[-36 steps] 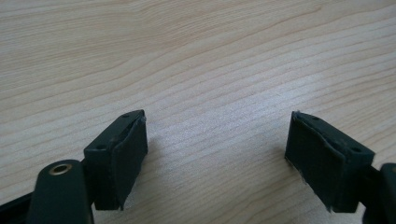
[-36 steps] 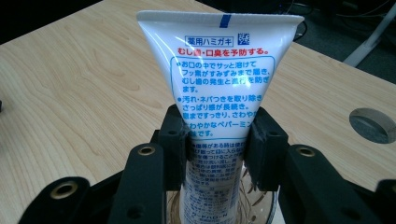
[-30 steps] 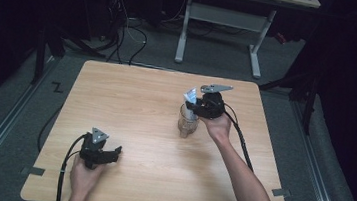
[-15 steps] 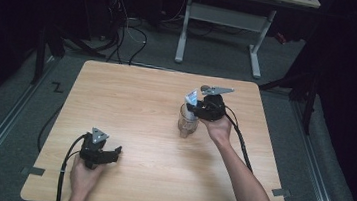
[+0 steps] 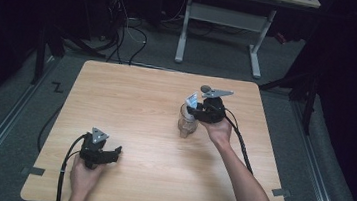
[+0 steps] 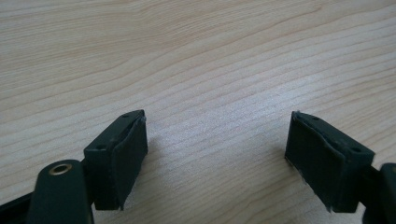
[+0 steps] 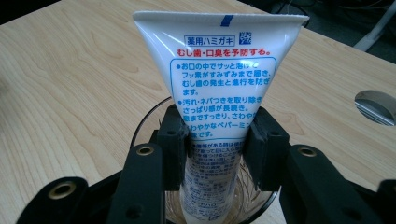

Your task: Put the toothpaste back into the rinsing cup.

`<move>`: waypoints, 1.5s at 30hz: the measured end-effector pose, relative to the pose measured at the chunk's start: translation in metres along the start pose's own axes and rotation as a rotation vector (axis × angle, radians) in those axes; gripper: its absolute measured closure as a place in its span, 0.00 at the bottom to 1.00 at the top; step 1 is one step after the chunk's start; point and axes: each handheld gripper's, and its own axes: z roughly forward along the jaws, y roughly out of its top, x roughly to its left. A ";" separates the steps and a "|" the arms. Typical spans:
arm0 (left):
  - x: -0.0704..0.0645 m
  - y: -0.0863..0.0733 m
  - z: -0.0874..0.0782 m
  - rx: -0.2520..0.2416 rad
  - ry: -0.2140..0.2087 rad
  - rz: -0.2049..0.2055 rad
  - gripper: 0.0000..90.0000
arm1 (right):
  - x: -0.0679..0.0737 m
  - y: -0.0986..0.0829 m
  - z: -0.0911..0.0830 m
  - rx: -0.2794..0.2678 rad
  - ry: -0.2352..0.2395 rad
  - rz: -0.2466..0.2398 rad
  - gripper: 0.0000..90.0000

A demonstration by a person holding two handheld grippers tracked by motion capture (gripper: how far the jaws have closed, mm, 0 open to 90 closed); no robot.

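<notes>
Clear glass: the cup (image 5: 187,122) stands upright on the wooden desk (image 5: 136,101), right of the middle.
White plastic: the toothpaste tube (image 7: 219,70) stands crimped end up, lower end already inside the cup.
Right tongs (image 7: 217,140): pinching the tube across its flat faces, just above the rim.
Left tongs (image 6: 215,149): spread wide, holding nothing, low over bare wood near the desk's front left.
Step in hand: judged to be lowering the tube into the cup.
Doing it well: keep the tube vertical and centred, ease down until its cap meets the base, then spread the jaws slowly so the cup is not nudged over.
</notes>
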 end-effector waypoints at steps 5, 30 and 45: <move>0.000 0.000 0.000 0.000 0.000 0.000 0.23 | 0.001 -0.004 -0.001 0.005 -0.007 -0.014 0.69; 0.000 0.000 0.000 0.001 -0.001 0.001 0.23 | 0.002 -0.010 -0.008 0.019 -0.005 -0.027 0.67; 0.000 0.000 0.000 0.001 0.000 0.001 0.23 | 0.005 -0.016 -0.010 0.008 0.001 -0.029 0.67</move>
